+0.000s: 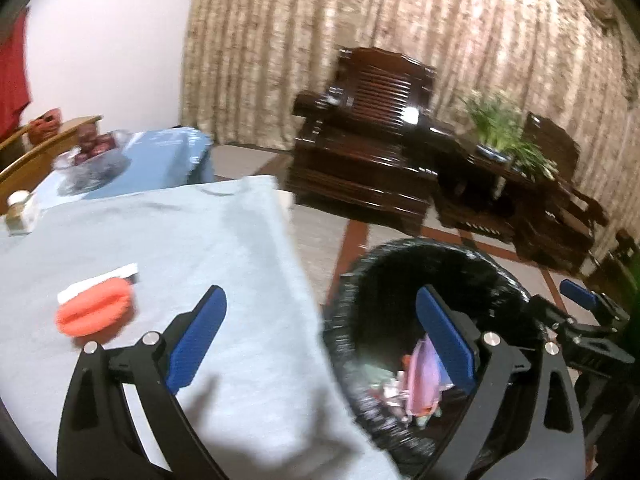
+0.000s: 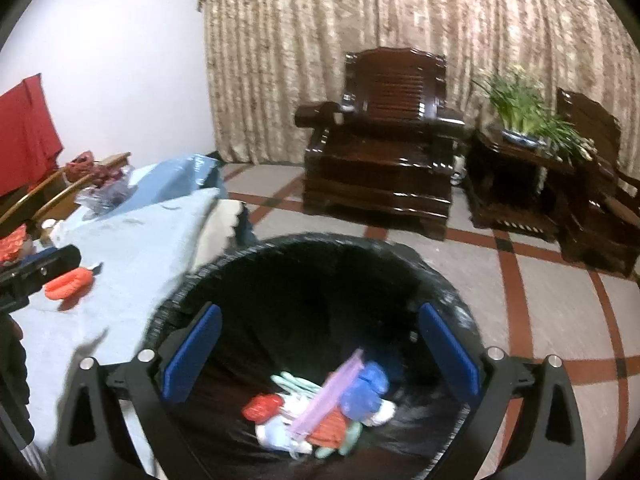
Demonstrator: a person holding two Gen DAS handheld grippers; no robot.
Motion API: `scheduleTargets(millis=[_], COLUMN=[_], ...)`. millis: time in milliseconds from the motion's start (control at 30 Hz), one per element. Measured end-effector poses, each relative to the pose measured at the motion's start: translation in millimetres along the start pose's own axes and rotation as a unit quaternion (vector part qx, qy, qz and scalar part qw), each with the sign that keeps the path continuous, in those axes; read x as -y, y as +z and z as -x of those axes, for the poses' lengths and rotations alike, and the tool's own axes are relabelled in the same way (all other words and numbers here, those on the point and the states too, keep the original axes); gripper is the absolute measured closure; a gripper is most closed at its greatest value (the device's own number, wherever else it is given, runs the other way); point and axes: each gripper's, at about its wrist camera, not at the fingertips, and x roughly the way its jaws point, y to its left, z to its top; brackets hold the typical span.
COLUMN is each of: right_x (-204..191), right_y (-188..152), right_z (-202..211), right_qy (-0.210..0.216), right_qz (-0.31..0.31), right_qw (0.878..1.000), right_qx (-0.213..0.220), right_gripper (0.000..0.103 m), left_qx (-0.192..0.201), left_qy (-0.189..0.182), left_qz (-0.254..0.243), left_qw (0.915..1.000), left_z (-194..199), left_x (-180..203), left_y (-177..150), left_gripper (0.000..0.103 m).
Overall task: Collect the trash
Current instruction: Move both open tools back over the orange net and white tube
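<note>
A bin with a black liner (image 2: 224, 276) stands on the floor beside the table; it also shows in the left wrist view (image 1: 400, 256). Several trash pieces (image 2: 320, 408) lie in its bottom: purple, blue, red and white wrappers. My right gripper (image 2: 320, 344) is open and empty right above the bin's mouth. My left gripper (image 1: 320, 328) is open and empty, over the table's right edge. An orange piece (image 1: 96, 310) lies on the light blue tablecloth (image 1: 200, 240), left of the left gripper, with a white paper (image 1: 100, 278) under it. The orange piece also shows in the right wrist view (image 2: 68, 280).
A dark wooden armchair (image 2: 384, 140) and a side table with a potted plant (image 2: 524, 112) stand by the curtain. At the table's far end are a clear bowl of dark fruit (image 1: 94, 160), a small jar (image 1: 20, 208) and wooden chairs (image 1: 36, 148). The floor has red-lined tiles.
</note>
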Motion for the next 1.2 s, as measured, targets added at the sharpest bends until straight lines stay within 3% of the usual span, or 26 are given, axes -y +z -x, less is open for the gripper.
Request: scheduleTargets(millis=[367,600,833,1200], right_x=[-99.0,-168.5,-236.0,-321.7], right_y=[13.0,13.8,13.7,6.2], right_z=[-10.8,-28.4,-59.8,-124.6], right_qy=[0.083,0.132,0.166,0.188], right_qz=[0.047,0.067,0.087,0.102], right_qw=[0.995,0.989,0.982,0.976], right_qx=[0.012,0.01,-0.002,-0.038], right_gripper=[0.006,0.006,0.006,0.006], left_qx=[0.034,0.04,0.036,0.024], left_qy=[0.093,0.162,0.205,0.23], left_qz=[0.036,0.068,0.083,0.105], left_qw=[0.9944,0.9837,0.9747,0.9674], left_z=[58.6,83.9,86.5,60.3], left_x=[-90.8,-159.5,-215.3,-280.4], left_y=[-3.7,-12.6,-21.4,-33.3], left_gripper=[0.01,0.01,0.01,0.01])
